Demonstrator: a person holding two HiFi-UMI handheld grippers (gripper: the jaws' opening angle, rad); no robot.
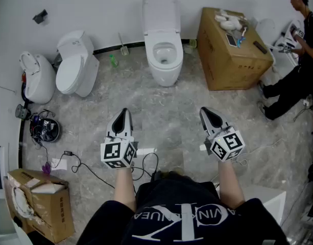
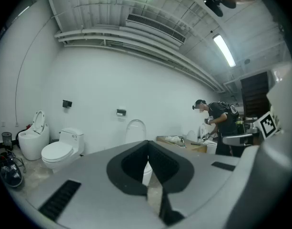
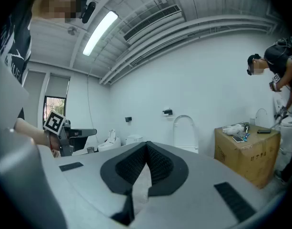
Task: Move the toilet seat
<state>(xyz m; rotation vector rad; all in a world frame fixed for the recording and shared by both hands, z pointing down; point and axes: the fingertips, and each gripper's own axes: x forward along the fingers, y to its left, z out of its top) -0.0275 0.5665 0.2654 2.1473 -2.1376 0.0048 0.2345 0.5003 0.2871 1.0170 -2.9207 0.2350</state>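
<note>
A white toilet [image 1: 163, 55] stands against the far wall with its lid [image 1: 160, 8] raised and the bowl showing. My left gripper [image 1: 122, 115] and right gripper [image 1: 207, 113] hover side by side over the marble floor, well short of the toilet, both shut with nothing between the jaws. In the left gripper view the raised lid [image 2: 135, 130] rises just behind the closed left gripper [image 2: 147, 145]. From the right gripper view, that lid [image 3: 185, 131] stands right of the closed right gripper [image 3: 146, 146].
Two more white toilets [image 1: 75, 66] [image 1: 35, 76] sit at the left wall. A large cardboard box [image 1: 229, 55] with small items on top stands right of the toilet. A person [image 1: 298, 55] crouches at far right. Cables [image 1: 44, 128] and another box [image 1: 40, 204] lie at left.
</note>
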